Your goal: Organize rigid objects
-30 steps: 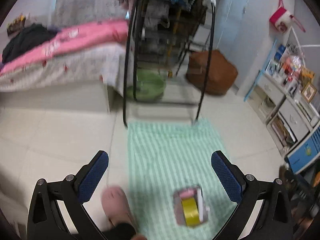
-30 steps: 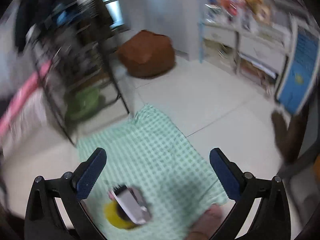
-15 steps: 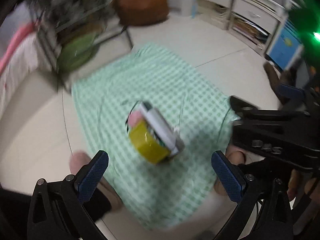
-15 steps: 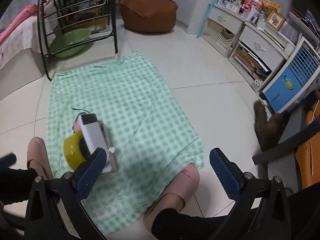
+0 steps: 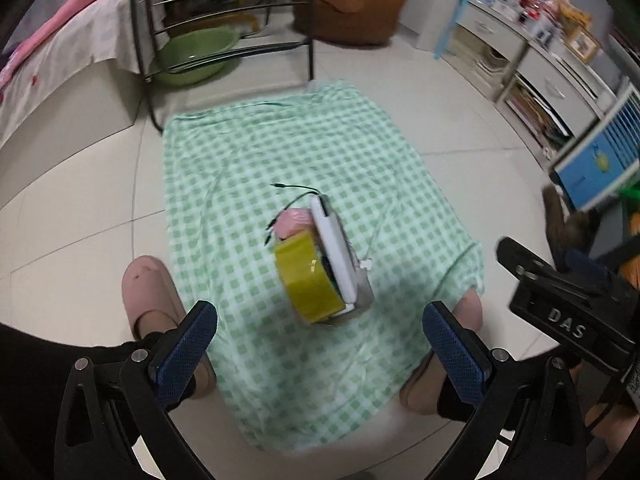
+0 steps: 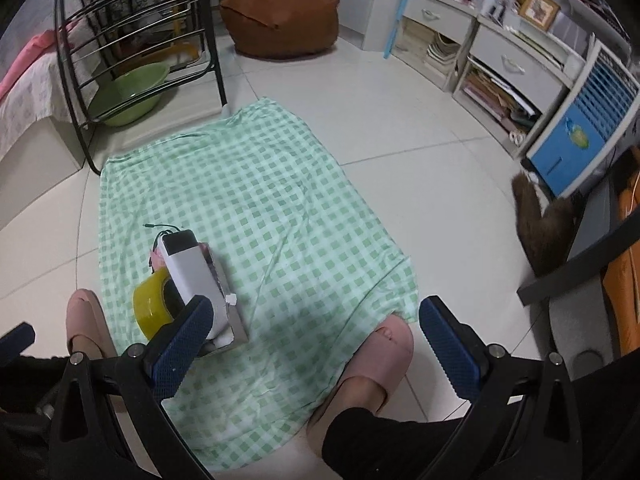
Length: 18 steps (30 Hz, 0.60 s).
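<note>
A small pile of objects lies on a green checked cloth [image 5: 280,152] on the floor: a yellow tape roll [image 5: 310,280], a white flat device [image 5: 334,252], a pink item [image 5: 294,220] and a thin black cable [image 5: 296,190]. The pile also shows in the right wrist view, with the tape roll [image 6: 154,304] and the white device [image 6: 192,268] on the cloth [image 6: 260,184]. My left gripper [image 5: 320,356] is open and empty, above the cloth's near part. My right gripper [image 6: 316,348] is open and empty, to the right of the pile.
The person's pink slippers [image 5: 150,292] [image 6: 380,352] stand at the cloth's near edge. A black metal rack [image 6: 140,40] with a green basin [image 6: 128,92] stands behind the cloth. A brown pouf [image 6: 280,12], shelves [image 6: 500,60] and a blue-white fan unit [image 6: 580,128] are at the right.
Both grippers swung from facing the room down toward the cloth and pile. The views have steadied. Both stayed open.
</note>
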Each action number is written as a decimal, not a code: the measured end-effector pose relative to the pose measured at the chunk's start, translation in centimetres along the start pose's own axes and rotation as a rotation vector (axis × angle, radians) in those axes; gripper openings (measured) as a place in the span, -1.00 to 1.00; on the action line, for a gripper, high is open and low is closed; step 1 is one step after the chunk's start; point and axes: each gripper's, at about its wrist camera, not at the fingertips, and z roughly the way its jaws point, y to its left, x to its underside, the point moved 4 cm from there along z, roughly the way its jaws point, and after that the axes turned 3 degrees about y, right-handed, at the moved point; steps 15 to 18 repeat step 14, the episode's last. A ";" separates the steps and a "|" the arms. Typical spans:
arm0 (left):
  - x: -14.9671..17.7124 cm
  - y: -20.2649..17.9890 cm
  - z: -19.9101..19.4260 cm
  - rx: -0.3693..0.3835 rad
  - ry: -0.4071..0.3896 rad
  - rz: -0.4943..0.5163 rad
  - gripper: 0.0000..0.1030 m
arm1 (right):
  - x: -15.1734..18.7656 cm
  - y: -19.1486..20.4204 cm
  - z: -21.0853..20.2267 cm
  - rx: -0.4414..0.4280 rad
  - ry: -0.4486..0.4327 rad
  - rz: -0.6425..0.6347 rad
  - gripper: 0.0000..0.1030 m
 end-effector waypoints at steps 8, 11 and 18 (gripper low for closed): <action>1.0 -1.7 0.4 -0.059 0.017 0.036 1.00 | 0.5 -1.0 0.8 -0.021 0.058 0.068 1.00; 1.0 -1.8 -0.4 -0.052 -0.055 0.028 1.00 | 0.5 -1.6 0.8 -0.022 0.065 0.107 1.00; 1.1 -2.2 -0.3 -0.046 -0.063 0.040 1.00 | 0.6 -1.8 0.9 -0.037 0.078 0.134 1.00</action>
